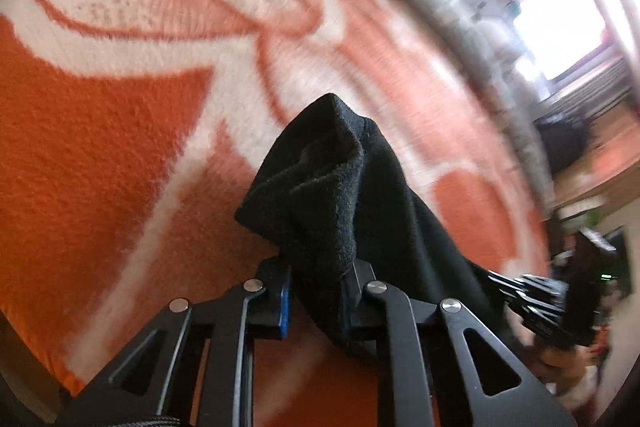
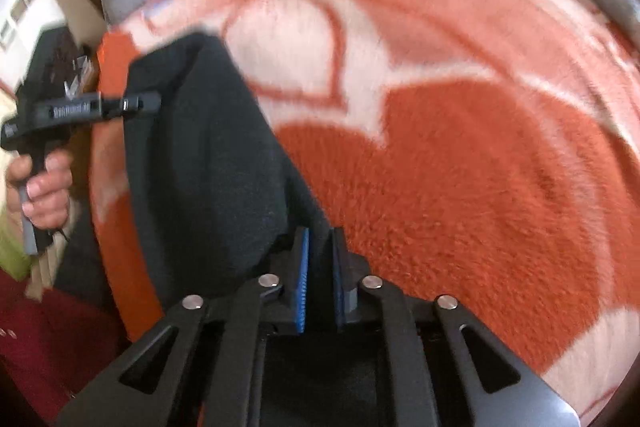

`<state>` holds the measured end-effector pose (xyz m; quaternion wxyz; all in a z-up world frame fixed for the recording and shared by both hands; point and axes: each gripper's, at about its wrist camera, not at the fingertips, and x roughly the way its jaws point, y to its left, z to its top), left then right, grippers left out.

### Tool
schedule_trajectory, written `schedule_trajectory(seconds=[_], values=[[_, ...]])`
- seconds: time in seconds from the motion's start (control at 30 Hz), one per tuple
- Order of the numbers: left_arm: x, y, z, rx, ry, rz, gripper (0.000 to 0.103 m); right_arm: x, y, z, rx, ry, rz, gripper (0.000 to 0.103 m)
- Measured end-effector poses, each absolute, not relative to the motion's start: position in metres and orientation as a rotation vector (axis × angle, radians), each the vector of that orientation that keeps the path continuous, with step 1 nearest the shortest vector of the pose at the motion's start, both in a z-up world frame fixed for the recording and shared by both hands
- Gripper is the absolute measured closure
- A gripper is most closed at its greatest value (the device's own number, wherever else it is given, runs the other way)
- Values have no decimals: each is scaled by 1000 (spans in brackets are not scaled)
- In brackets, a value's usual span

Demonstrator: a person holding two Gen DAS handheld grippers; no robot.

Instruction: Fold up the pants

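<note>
Both grippers clamped on the black fleece pants (image 1: 340, 187) — left gripper (image 1: 316, 287) has a bunched edge pinched between its blue pads, right gripper (image 2: 320, 279) is nearly closed on a thinner layer. Fabric hangs between the two, lifted off the orange-and-white patterned fleece blanket (image 1: 100, 167). Step looks like the lift-and-carry of a fold. Next — swing the held edge over and lay it flat, keeping tension even so it doesn't bunch.

two close wrist views steeply down, sharing the orange blanket (image 1: 100, 155)
</note>
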<state>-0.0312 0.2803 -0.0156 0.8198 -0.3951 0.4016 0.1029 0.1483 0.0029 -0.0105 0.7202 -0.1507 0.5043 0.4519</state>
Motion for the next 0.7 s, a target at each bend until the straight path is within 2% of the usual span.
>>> schedule_trajectory(seconds=[0.13,0.23,0.57,0.7], values=[[-59,279,25,-846,733,114,86,140,-21,27,-222,958,935,94],[-57,276,28,-783,735,113,86,133,-8,17,-292,902,866,95],[-24,278,-34,-543,902,250,86,137,29,-44,-400,920,728,95],[-13,274,-56,-449,967,294,76,140,32,-55,-408,948,690,90]])
